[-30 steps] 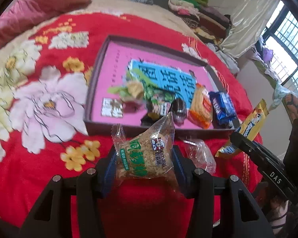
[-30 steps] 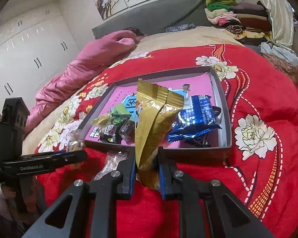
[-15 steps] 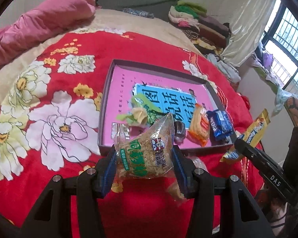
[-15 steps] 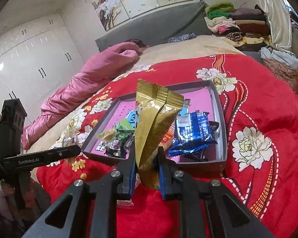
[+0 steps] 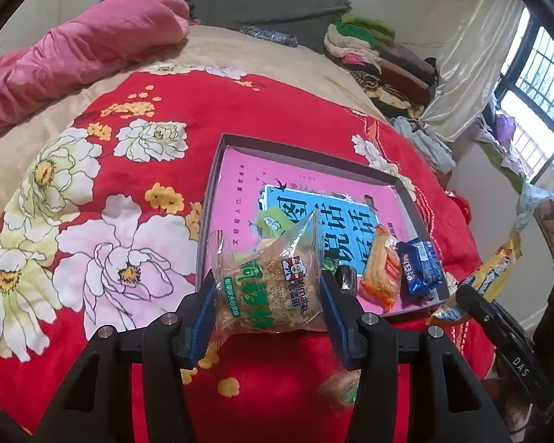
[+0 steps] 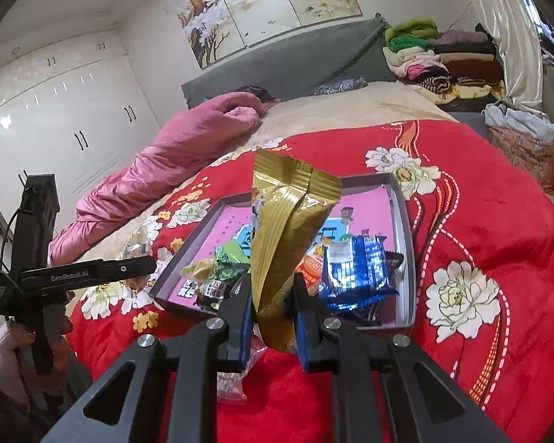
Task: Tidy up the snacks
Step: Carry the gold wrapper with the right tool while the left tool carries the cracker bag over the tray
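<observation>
My left gripper (image 5: 266, 288) is shut on a clear packet of brown snack with green lettering (image 5: 273, 284), held above the red blanket in front of the tray. My right gripper (image 6: 271, 286) is shut on the lower part of a tall gold packet (image 6: 288, 221), which stands upright before the tray. The grey-rimmed tray with a pink floor (image 5: 211, 203) (image 6: 402, 236) holds an orange packet (image 5: 382, 273), a blue packet (image 5: 419, 269) (image 6: 354, 269), a dark sweet (image 5: 347, 277) and green-wrapped sweets (image 6: 229, 258). The gold packet (image 5: 495, 273) also shows at the left wrist view's right edge.
A loose snack packet (image 5: 341, 387) and a clear wrapper (image 6: 232, 380) lie on the red flowered blanket (image 5: 277, 118) near the tray's front. A pink quilt (image 6: 173, 155) lies at the bed's far left. Folded clothes (image 6: 443, 59) are stacked at the back right. A hand (image 6: 7, 347) holds the left gripper's handle.
My left gripper has risen with its packet, so the tray sits lower and smaller in its view. The right view has tilted up a little. Both grips are unchanged.
</observation>
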